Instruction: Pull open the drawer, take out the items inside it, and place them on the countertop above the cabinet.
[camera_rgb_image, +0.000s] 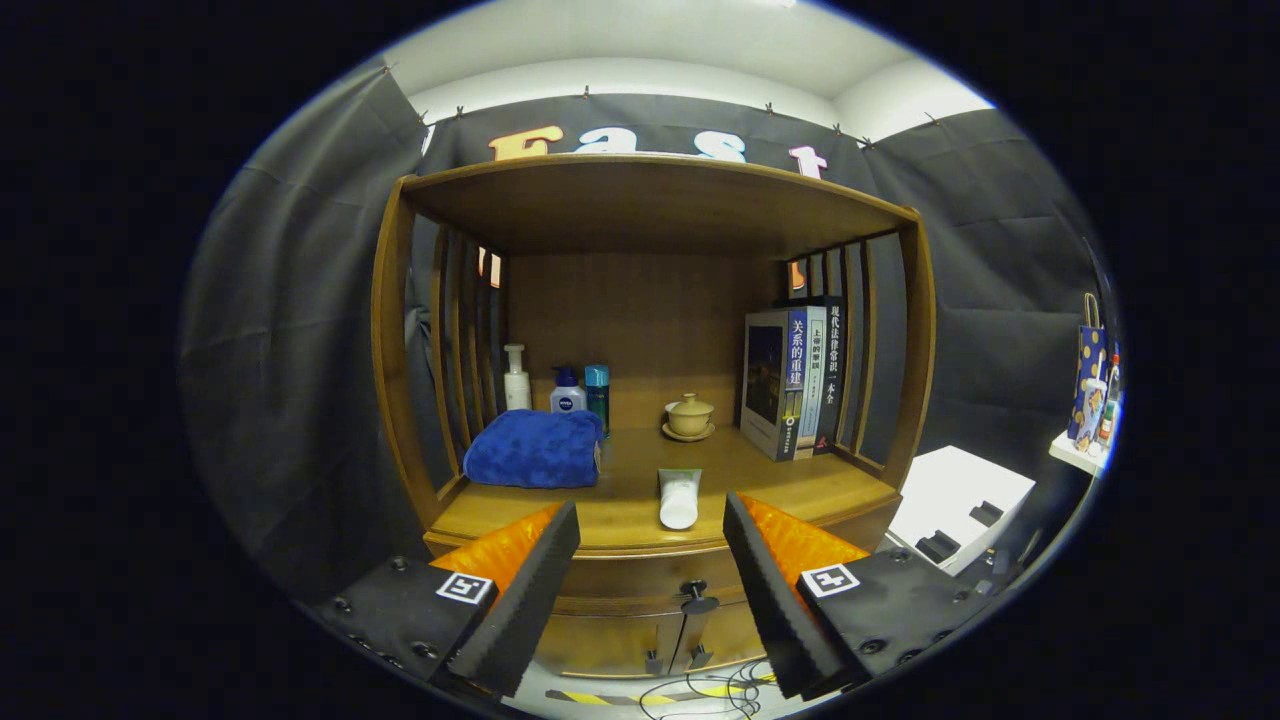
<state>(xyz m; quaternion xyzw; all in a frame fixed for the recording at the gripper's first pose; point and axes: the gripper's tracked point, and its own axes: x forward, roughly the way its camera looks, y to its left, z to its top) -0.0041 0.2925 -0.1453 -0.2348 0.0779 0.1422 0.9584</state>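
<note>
My gripper (650, 560) hangs released in front of the wooden cabinet (395, 350), fingers spread wide with nothing between them — just air, and past them the cabinet front. The drawer (640, 578) sits right under the countertop (780, 480), and from here it looks shut, flush with the frame; its dark knob (698, 603) is low between my fingers, a bit toward the right one, not touched. A white tube (679, 498) lies on the countertop near the front edge, just beyond my fingertips — my guess is that's an item already out of the drawer, but I can't confirm it from this frame. Further back on the same surface: a folded blue towel (535, 448), three bottles (560, 390) behind it, a small lidded teacup (689, 415) on a saucer, and books (795, 380) standing at the right. Progress call: either the pull hasn't begun, or the job's basically finished and the drawer was closed again — can't tell which. If it's the start, everything's left: grab knob, pull, empty, place.
</note>
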